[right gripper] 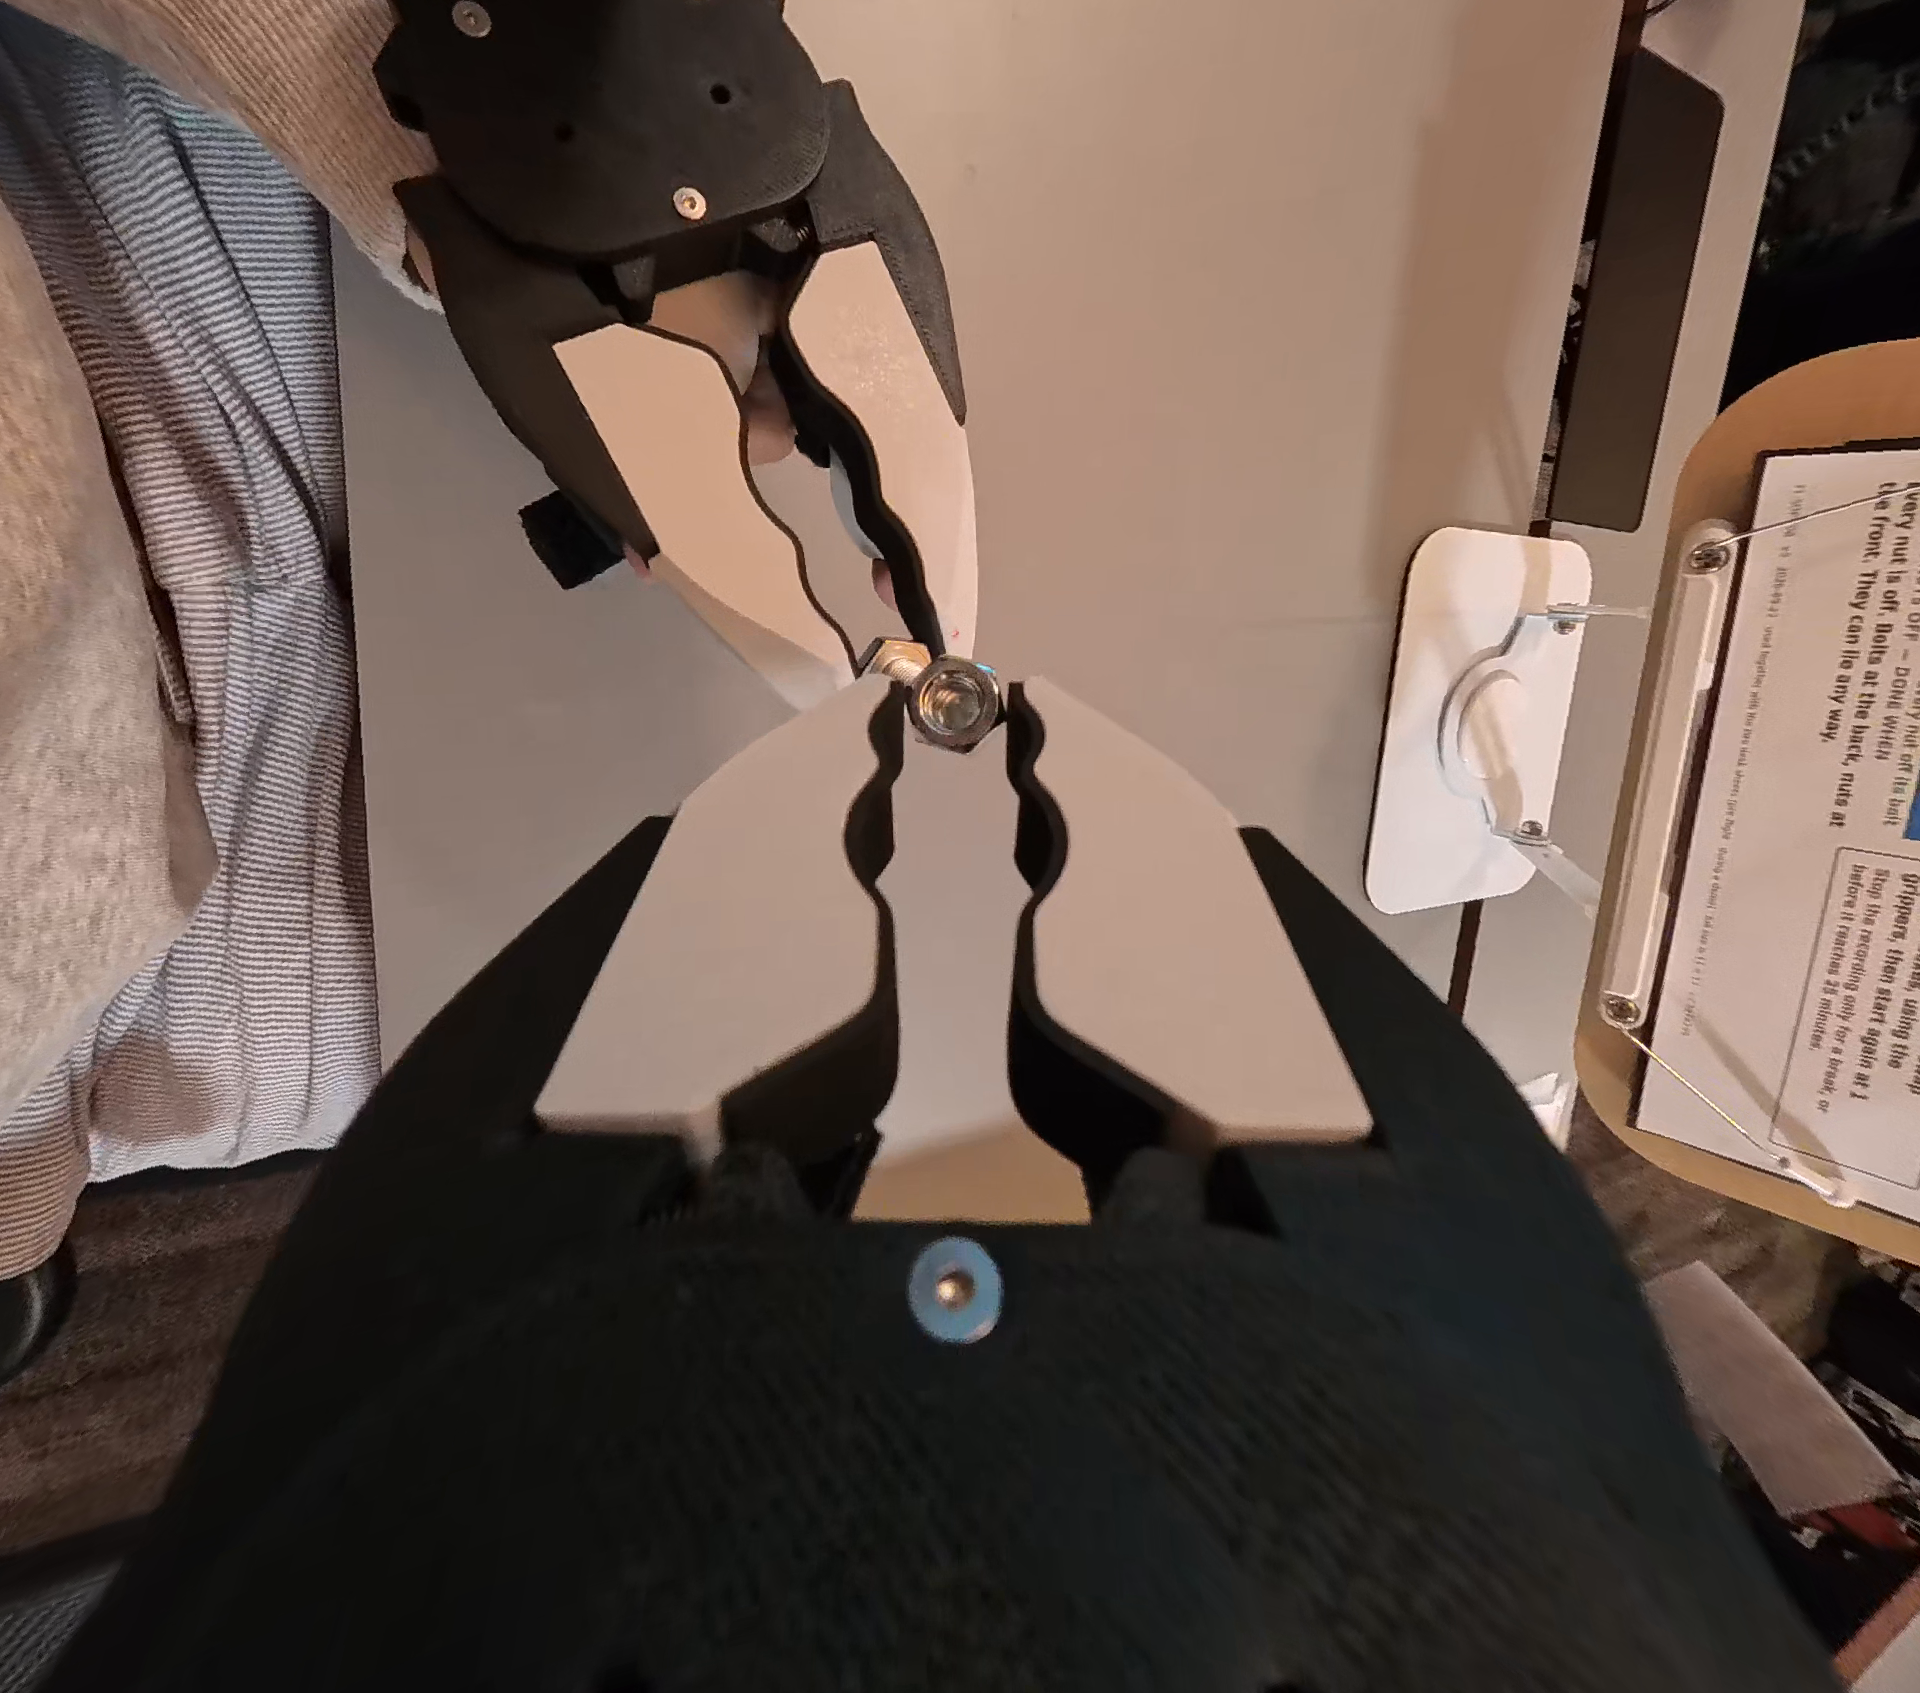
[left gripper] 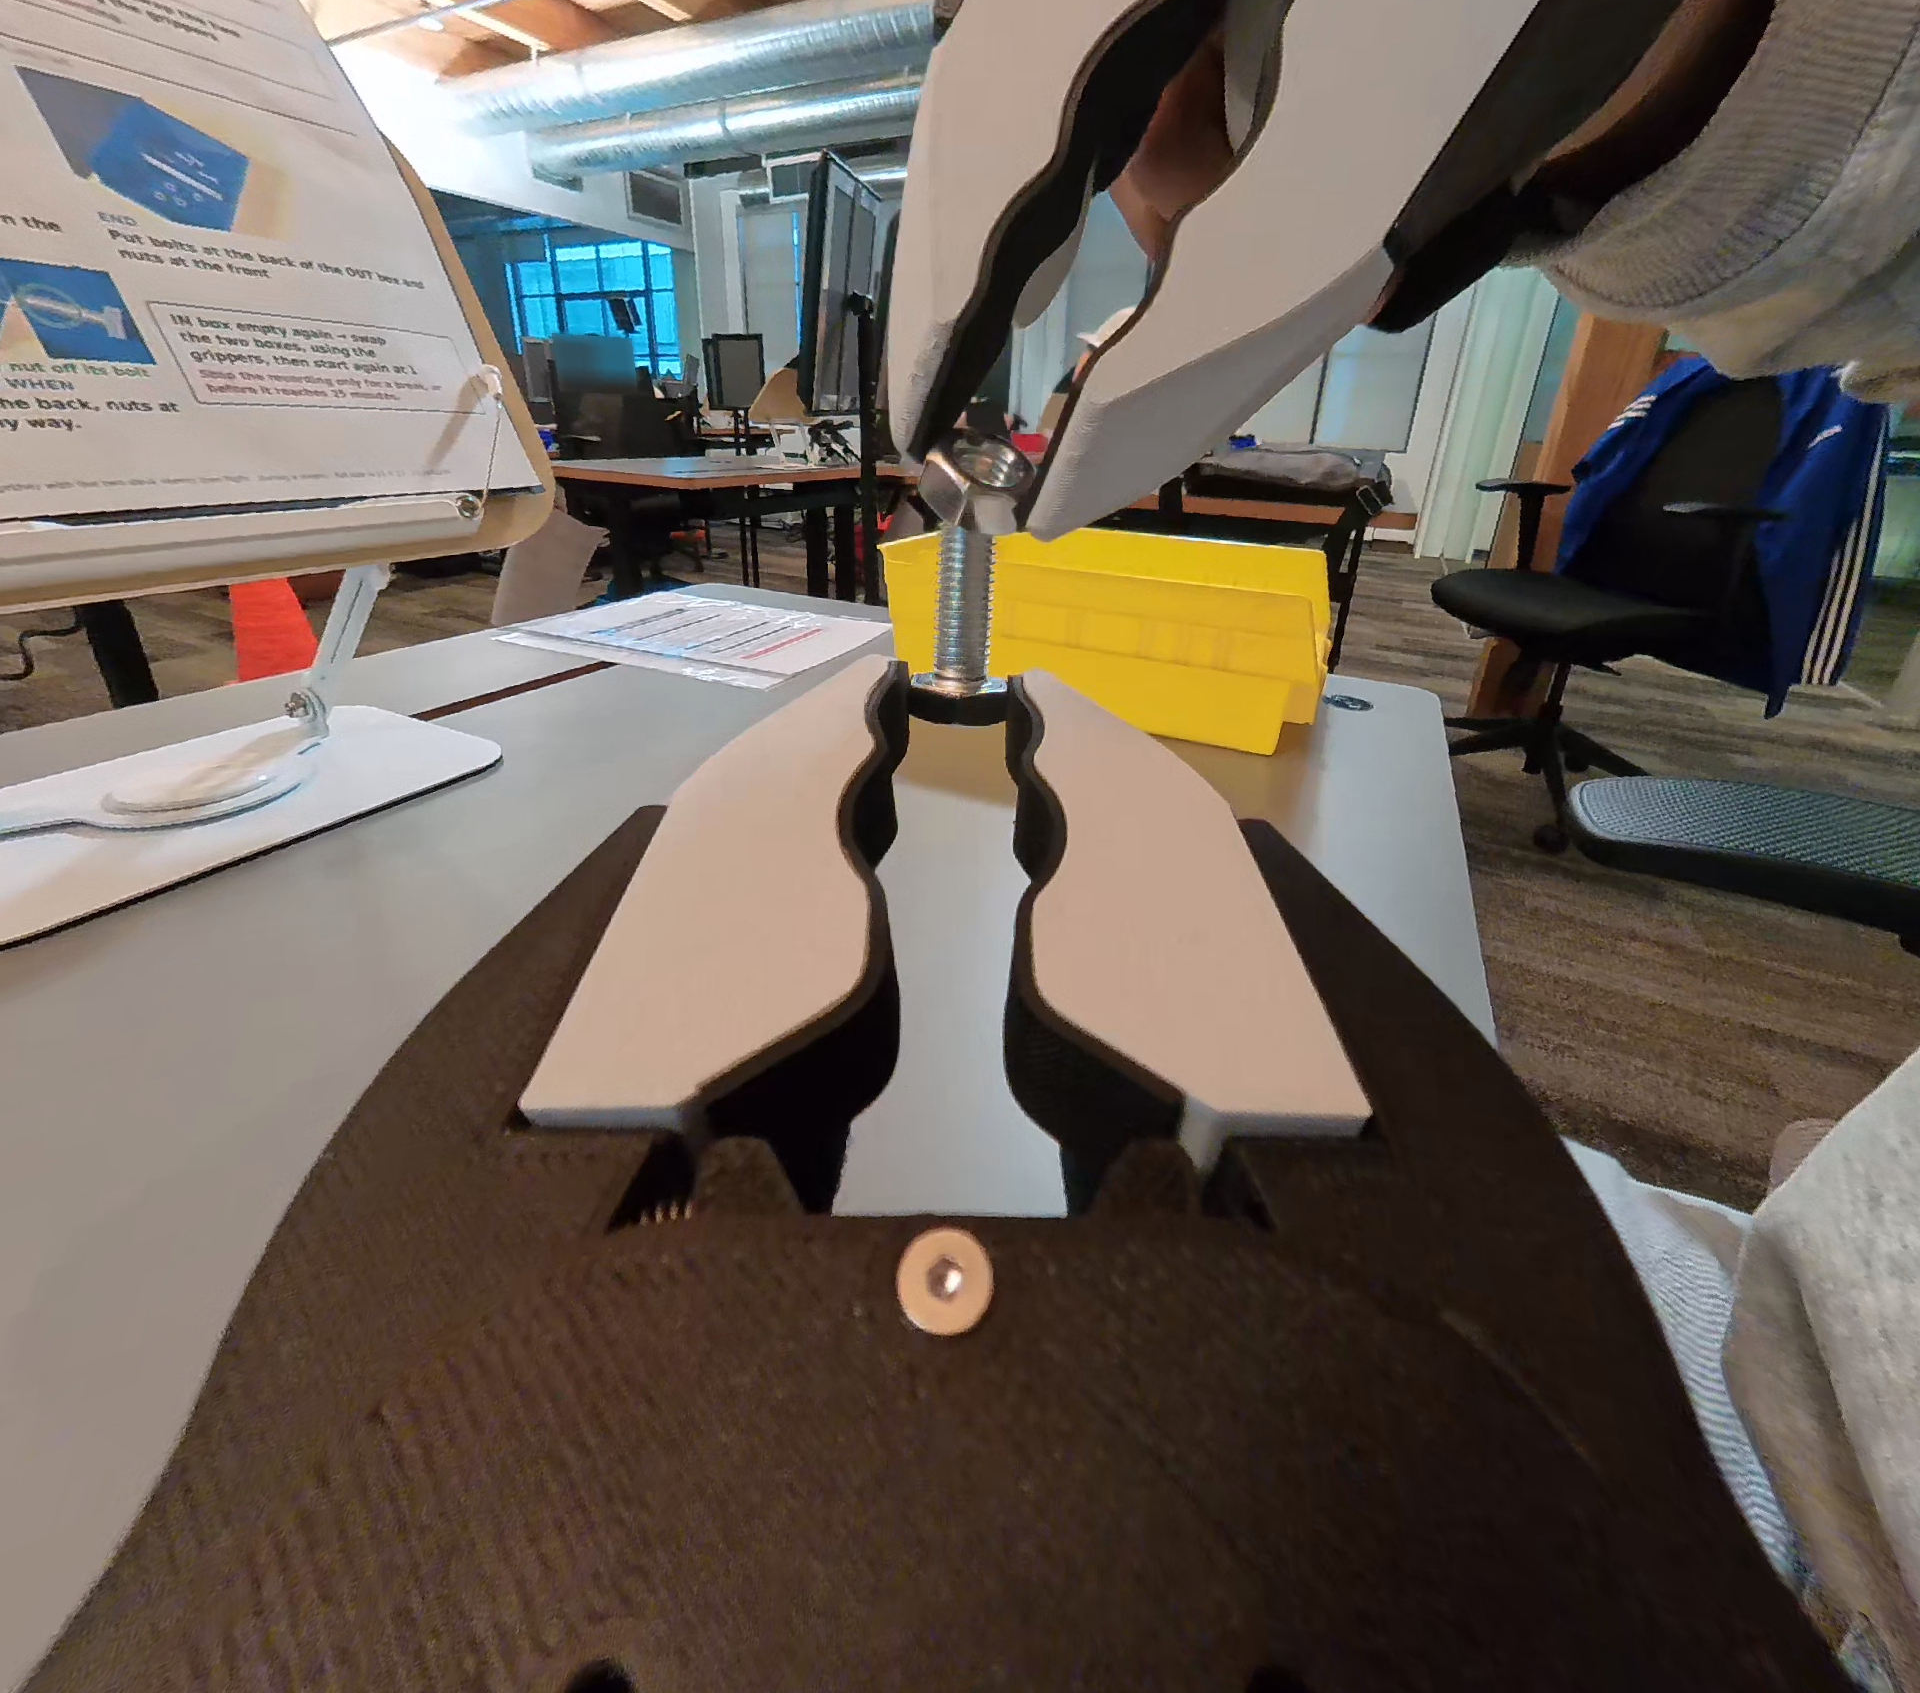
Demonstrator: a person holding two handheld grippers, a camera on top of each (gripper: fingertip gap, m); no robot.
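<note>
A silver bolt (left gripper: 964,604) stands upright above the grey table (left gripper: 208,1072). My left gripper (left gripper: 956,689) is shut on the bolt's head at its lower end. My right gripper (left gripper: 977,488) comes down from above and is shut on the hex nut (left gripper: 977,471) at the top of the thread. In the right wrist view I look down the bolt's axis: my right gripper (right gripper: 954,705) clamps the nut (right gripper: 954,708), and the left gripper (right gripper: 890,658) reaches in from the upper left and pinches the bolt head (right gripper: 894,662).
A yellow bin (left gripper: 1143,635) sits on the table just behind the bolt. A document stand (left gripper: 208,189) with a white base (left gripper: 260,770) is at the left, also in the right wrist view (right gripper: 1475,687). A sleeved sheet (left gripper: 707,635) lies flat. An office chair (left gripper: 1621,594) is off the table's right edge. The tips of both grippers are at nearly the same place.
</note>
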